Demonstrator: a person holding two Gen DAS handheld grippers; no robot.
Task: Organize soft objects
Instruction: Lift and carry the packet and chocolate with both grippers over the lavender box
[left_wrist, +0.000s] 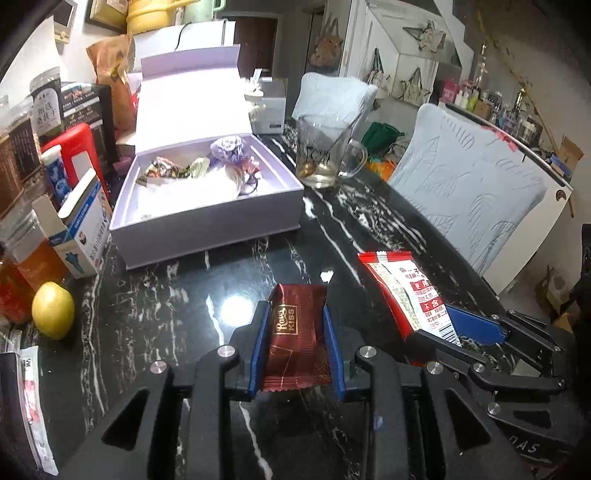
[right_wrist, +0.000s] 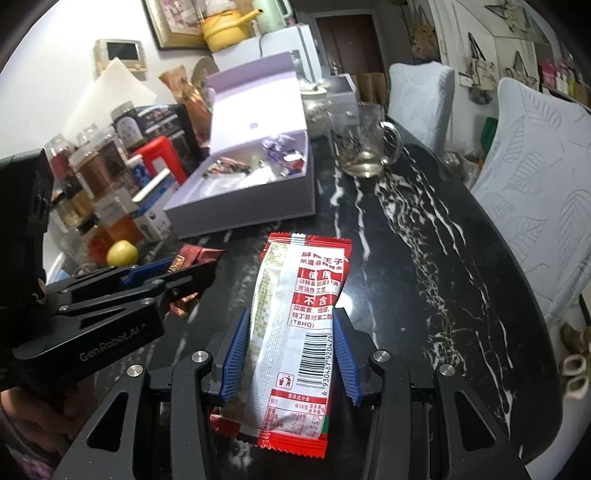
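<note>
My left gripper (left_wrist: 295, 317) is shut on a dark red chocolate wrapper (left_wrist: 295, 343), held just above the black marble table (left_wrist: 184, 295). My right gripper (right_wrist: 291, 321) is shut on a red and white snack packet (right_wrist: 295, 325), which also shows at the right of the left wrist view as the snack packet (left_wrist: 402, 288). In the right wrist view the left gripper (right_wrist: 184, 275) holds the chocolate wrapper (right_wrist: 195, 254) at the left. An open lilac box (left_wrist: 207, 206) with several wrapped sweets (left_wrist: 221, 158) inside stands ahead, also seen as the lilac box (right_wrist: 251, 199).
A glass mug (left_wrist: 325, 155) with a spoon stands right of the box. Jars, cartons and a red container (left_wrist: 77, 147) crowd the left side, with a yellow lemon (left_wrist: 53, 310) near them. Two pale cushioned chairs (left_wrist: 469, 192) line the table's right edge.
</note>
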